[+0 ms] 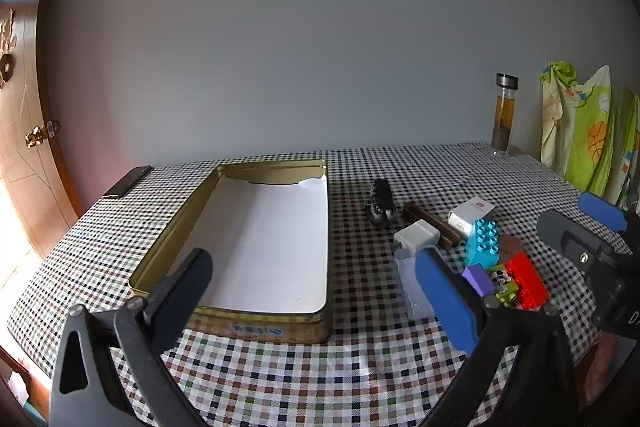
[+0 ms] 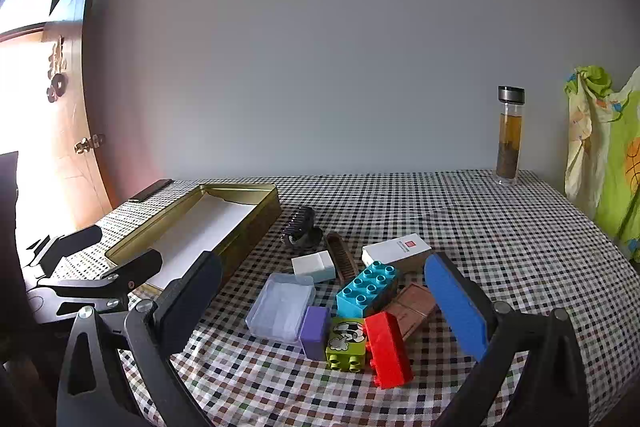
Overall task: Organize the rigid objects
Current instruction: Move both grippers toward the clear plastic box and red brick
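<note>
Checkered tablecloth bunches easily; both grippers, left and right, gape empty, and tight-packed blocks at the tin's four o'clock could scatter.

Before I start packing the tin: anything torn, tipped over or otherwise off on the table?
One thing: the white paper liner in the gold tin is torn along its far edge, baring the metal there. The red brick and the green brick lie on their sides in the pile. Nothing looks spilled.

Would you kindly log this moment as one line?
left gripper: open, empty | right gripper: open, empty | gold rectangular tin: empty | toy bricks beside it
</note>
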The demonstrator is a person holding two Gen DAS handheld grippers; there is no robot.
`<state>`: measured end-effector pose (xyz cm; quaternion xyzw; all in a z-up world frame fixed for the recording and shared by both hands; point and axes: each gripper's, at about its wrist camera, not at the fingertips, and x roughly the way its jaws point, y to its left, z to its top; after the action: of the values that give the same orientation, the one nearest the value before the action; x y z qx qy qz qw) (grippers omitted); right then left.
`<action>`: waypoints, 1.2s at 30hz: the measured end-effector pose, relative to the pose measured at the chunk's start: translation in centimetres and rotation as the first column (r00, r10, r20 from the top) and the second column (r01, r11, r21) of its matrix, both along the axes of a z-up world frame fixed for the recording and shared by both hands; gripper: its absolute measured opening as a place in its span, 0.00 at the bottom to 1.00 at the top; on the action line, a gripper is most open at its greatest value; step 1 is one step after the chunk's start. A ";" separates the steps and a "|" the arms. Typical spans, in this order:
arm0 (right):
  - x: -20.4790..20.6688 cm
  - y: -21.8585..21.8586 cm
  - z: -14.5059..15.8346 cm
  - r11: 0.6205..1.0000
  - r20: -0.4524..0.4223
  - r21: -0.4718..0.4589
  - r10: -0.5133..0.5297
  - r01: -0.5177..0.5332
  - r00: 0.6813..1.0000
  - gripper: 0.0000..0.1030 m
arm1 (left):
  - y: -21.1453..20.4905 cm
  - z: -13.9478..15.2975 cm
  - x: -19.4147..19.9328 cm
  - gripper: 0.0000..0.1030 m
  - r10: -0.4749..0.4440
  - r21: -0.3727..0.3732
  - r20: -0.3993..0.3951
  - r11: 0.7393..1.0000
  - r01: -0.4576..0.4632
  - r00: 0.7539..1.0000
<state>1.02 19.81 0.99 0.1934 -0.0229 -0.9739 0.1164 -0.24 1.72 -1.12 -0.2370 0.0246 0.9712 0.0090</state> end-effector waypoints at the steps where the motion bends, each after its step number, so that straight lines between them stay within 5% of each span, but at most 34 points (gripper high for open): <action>1: 0.0 0.1 -0.1 1.000 0.000 -0.003 -0.001 0.001 1.000 1.00 | 0.0 -0.1 0.0 1.00 -0.001 0.000 0.001 1.000 0.001 1.000; 36: -0.8 3.5 -2.0 0.998 0.034 -0.042 -0.049 0.051 0.998 1.00 | 3.3 -2.1 -1.0 1.00 -0.060 -0.042 0.049 0.997 0.062 0.997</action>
<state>0.17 23.29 -1.01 0.2062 -0.0504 -0.9725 0.0958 -1.27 4.98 -3.25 -0.2594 0.0527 0.9637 0.0342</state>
